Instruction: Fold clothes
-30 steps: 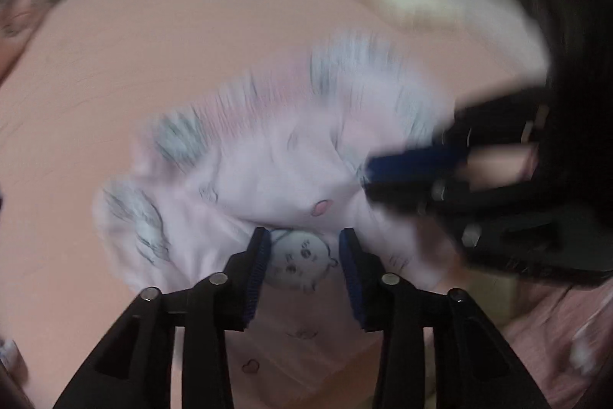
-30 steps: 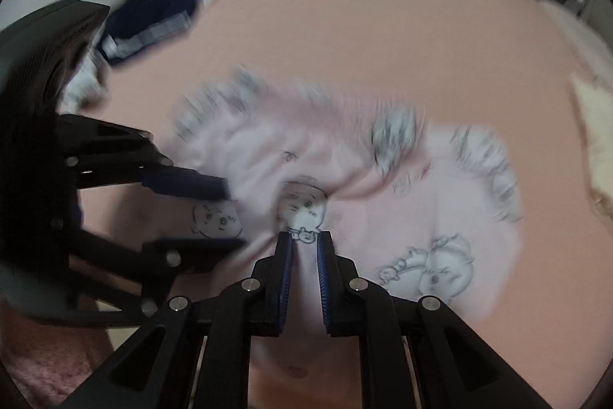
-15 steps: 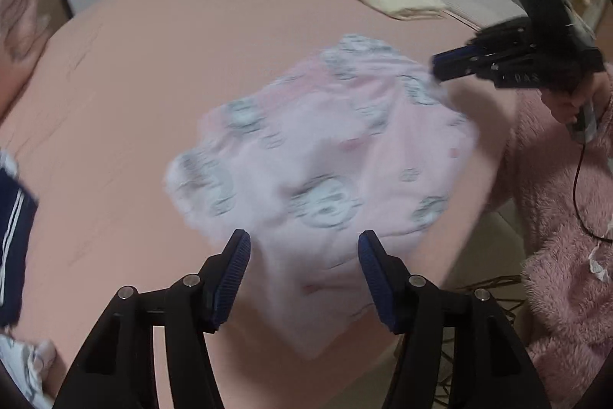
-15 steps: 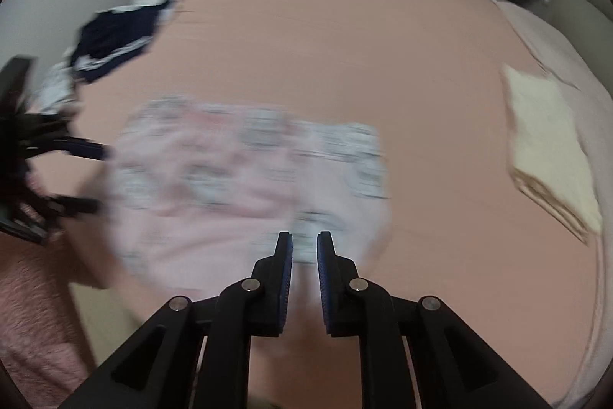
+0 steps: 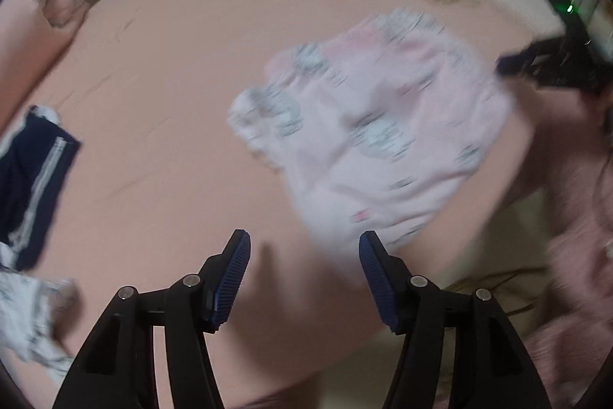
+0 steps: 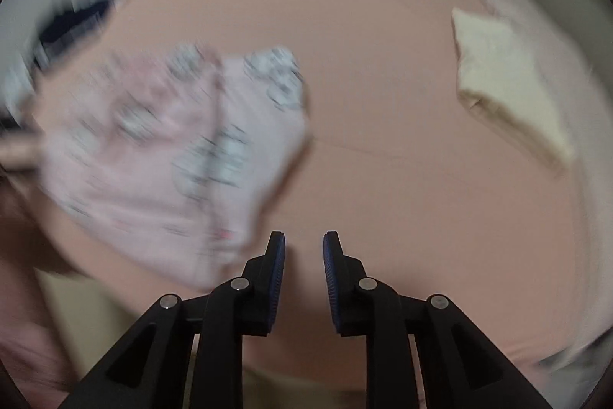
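Observation:
A folded pale pink garment (image 5: 379, 137) with grey cartoon prints lies on the peach bed sheet (image 5: 184, 71) near its front edge; the right wrist view shows the same garment (image 6: 172, 156) left of centre. My left gripper (image 5: 304, 252) is open above the sheet, nothing between its fingers, the garment's near corner just beyond its right fingertip. My right gripper (image 6: 304, 248) hovers right of the garment with its jaws opening and nothing between them. The right gripper (image 5: 509, 64) also shows at the far right of the left wrist view.
A navy garment with white stripes (image 5: 30, 179) lies at the sheet's left edge, with patterned white cloth (image 5: 27, 317) below it. A folded cream cloth (image 6: 505, 83) rests at the right. A pink pillow (image 5: 34, 6) lies at the head. A fuzzy pink sleeve (image 5: 574, 255) is at right.
Both grippers let go of the pink garment, which now lies flat on the sheet. They lifted and drew apart, the left jaws spreading wide and the right jaws parting.

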Motion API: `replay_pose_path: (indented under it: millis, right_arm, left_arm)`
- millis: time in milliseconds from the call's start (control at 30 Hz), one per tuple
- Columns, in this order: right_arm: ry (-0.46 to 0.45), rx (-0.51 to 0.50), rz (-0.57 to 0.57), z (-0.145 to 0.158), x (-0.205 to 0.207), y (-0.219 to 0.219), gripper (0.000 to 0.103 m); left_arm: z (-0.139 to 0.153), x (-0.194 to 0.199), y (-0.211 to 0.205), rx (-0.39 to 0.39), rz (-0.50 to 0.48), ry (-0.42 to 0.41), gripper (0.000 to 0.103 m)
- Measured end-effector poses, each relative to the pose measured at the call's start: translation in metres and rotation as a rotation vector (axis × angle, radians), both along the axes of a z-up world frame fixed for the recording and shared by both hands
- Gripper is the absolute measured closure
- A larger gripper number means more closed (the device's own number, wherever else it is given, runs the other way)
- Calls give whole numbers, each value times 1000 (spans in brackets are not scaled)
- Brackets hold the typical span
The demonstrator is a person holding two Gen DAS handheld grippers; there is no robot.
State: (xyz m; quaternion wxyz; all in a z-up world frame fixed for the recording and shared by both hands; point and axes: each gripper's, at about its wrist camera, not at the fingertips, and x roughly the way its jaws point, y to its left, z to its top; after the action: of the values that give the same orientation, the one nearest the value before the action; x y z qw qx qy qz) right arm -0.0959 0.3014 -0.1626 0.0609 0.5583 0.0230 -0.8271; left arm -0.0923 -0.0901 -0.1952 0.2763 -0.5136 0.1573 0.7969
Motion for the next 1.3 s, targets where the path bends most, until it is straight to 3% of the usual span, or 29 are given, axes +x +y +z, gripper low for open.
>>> replay_pose_path:
  millis: [100, 133, 167, 267, 333, 400, 433, 467, 500, 533, 567, 633, 700, 767, 867, 967, 1067, 1100, 1233, 1300]
  right_arm:
    - [21, -146, 14, 13, 5, -18, 83]
    - [31, -169, 34, 16, 6, -28, 83]
    - [33, -176, 56, 15, 9, -35, 83]
    - [36, -175, 107, 6, 8, -64, 83]
    - [16, -148, 112, -12, -7, -81, 83]
    - [-55, -94, 100, -29, -5, -65, 88]
    - [-50, -121, 107, -30, -5, -57, 88]
    - [-46, -145, 114, -30, -4, -49, 90]
    - [-60, -131, 108, -29, -5, -40, 97]
    - [-66, -94, 98, -25, -5, -31, 97]
    - [-61, -28, 80, -20, -5, -25, 90]
    - [-37, 67, 51, -10, -8, -14, 89]
    - [7, 11, 59, 1, -23, -27, 89]
    - [52, -46, 75, 9, -43, -51, 88]
    - [78, -113, 127, 8, -79, -100, 88]
    - [-13, -105, 151, -20, -110, -138, 88]
    - [-49, -95, 146, -34, -119, -137, 95]
    - [-45, -91, 135, -34, -119, -129, 103]
    - [-37, -16, 61, -35, -121, -100, 103]
    - [-17, -5, 24, -31, -119, -94, 102]
  left_arm:
    - [-8, 5, 14, 48, -17, -36, 48]
    - [-12, 6, 19, 66, -21, -49, 57]
    - [-12, 6, 28, 78, -28, -43, 68]
    - [-14, -4, 55, 90, -14, -10, 69]
    - [-16, -10, 57, 91, -3, -23, 69]
    - [-22, -12, 58, 24, -46, -32, 66]
    - [-23, -11, 54, -19, -72, -28, 63]
    - [-22, -11, 45, -53, -69, -29, 50]
    - [-20, -12, 35, -85, -62, -30, 46]
    - [-18, -12, 25, -118, -55, -31, 45]
    - [-13, -16, 16, -122, -30, -36, 46]
    - [3, -25, 9, -73, 16, -3, 46]
    - [19, -34, 23, 35, 0, 38, 46]
    - [24, -44, 53, 89, -36, 71, 46]
    - [9, -62, 98, 40, -91, 89, 46]
    - [-21, -73, 124, -100, -155, 76, 45]
    - [-19, -72, 107, -132, -228, 98, 45]
    - [-17, -74, 94, -147, -215, 84, 45]
    - [-11, -88, 50, -201, -107, -1, 45]
    - [4, -89, 53, -119, -79, 25, 45]
